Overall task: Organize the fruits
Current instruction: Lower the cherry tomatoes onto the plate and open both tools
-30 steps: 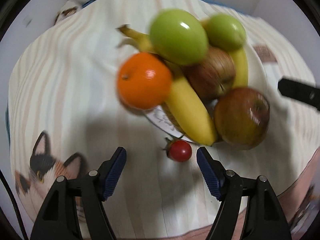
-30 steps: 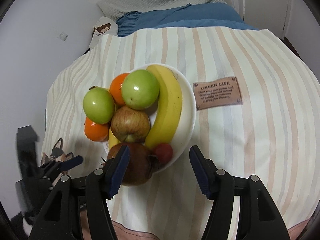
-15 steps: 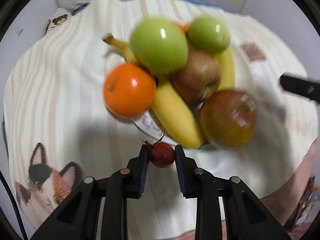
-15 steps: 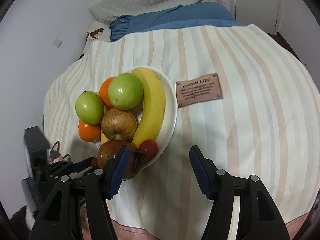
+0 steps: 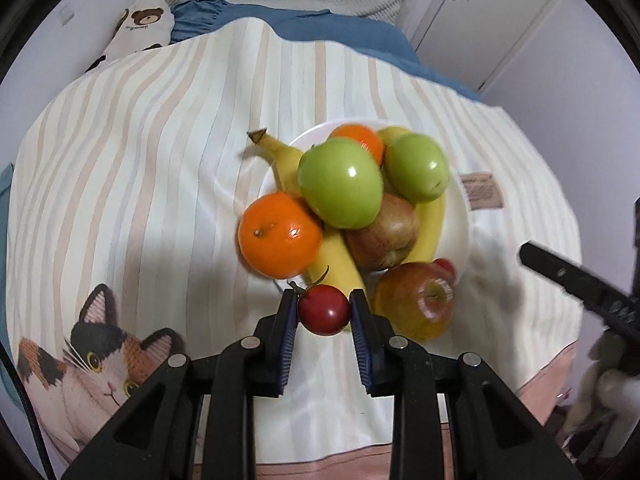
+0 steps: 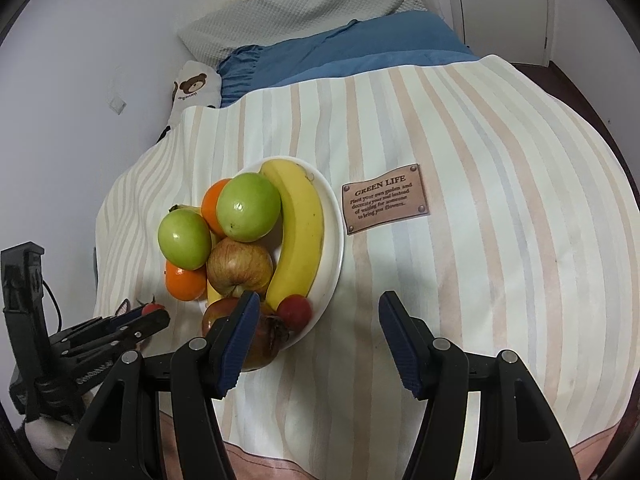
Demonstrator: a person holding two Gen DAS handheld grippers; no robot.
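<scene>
My left gripper (image 5: pixel 324 310) is shut on a small red tomato (image 5: pixel 324 309) with a green stalk, lifted above the striped blanket in front of the white plate (image 5: pixel 460 216). The plate carries two green apples (image 5: pixel 340 182), two oranges (image 5: pixel 280 234), two bananas (image 5: pixel 336 264), two reddish apples (image 5: pixel 416 300) and a second small tomato (image 6: pixel 295 311) at its near rim. In the right wrist view my right gripper (image 6: pixel 314 338) stands open above the blanket just right of the plate (image 6: pixel 334 240), nothing between its fingers. My left gripper (image 6: pixel 138 318) with the tomato shows at lower left there.
The plate sits on a striped blanket (image 5: pixel 160 160) with a cat print (image 5: pixel 96 360) and a brown label patch (image 6: pixel 384 198). Pillows (image 6: pixel 300 8) and blue bedding (image 6: pixel 340 48) lie behind. A wall runs along the left and a door (image 5: pixel 500 20) at the back right.
My left gripper closed on the small tomato lying on the blanket and lifted it; the plate now looks farther away. The right gripper drifted slightly, still open.
</scene>
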